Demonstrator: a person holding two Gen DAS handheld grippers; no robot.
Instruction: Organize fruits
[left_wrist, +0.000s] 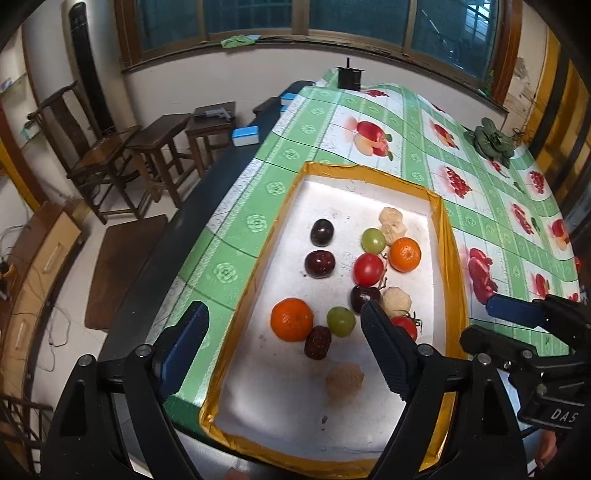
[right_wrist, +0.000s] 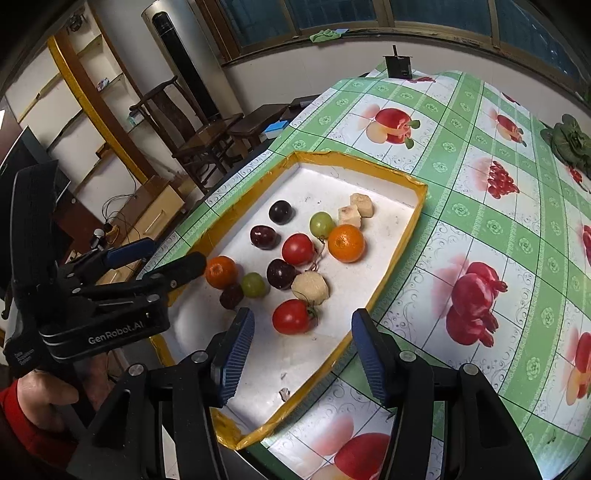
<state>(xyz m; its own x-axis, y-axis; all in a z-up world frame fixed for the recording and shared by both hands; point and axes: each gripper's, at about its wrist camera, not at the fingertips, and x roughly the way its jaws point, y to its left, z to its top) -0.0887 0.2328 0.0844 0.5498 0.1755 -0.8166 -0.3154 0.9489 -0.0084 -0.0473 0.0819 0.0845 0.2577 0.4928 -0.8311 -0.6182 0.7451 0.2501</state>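
A shallow white tray (left_wrist: 448, 258) with a yellow taped rim lies on a table (left_wrist: 406, 122) covered by a green checked cloth printed with fruit. All the fruit sits loose inside the tray. Towards its far end are two dark plums (left_wrist: 321, 232), one behind the other, and to their right a green grape (left_wrist: 373, 240), two pale banana pieces (left_wrist: 391, 223), an orange (left_wrist: 405, 254) and a red tomato (left_wrist: 368, 269). Nearer the camera lie a second orange (left_wrist: 291, 319) with a wrinkled dark date (left_wrist: 317, 342) touching its lower right side, a second green grape (left_wrist: 340, 321) just beside them, a third plum (left_wrist: 364, 297), a pale peeled chunk (left_wrist: 397, 301) and a second tomato (right_wrist: 293, 316). A fuzzy pale lump (left_wrist: 344, 380) rests alone in the near part of the tray. The left hand-held gripper (left_wrist: 282, 347) hangs over the near left corner of the tray with its jaws spread wide and nothing between them; one finger is over the cloth outside the rim, the other over the fruit. The right hand-held gripper (right_wrist: 303, 354) hovers over the near right part of the tray, jaws partly apart and empty, the second tomato just beyond its tips. A hand (right_wrist: 40, 398) in a red sleeve grips the left tool. A leafy green vegetable (left_wrist: 489, 142) lies on the cloth well away from the tray.
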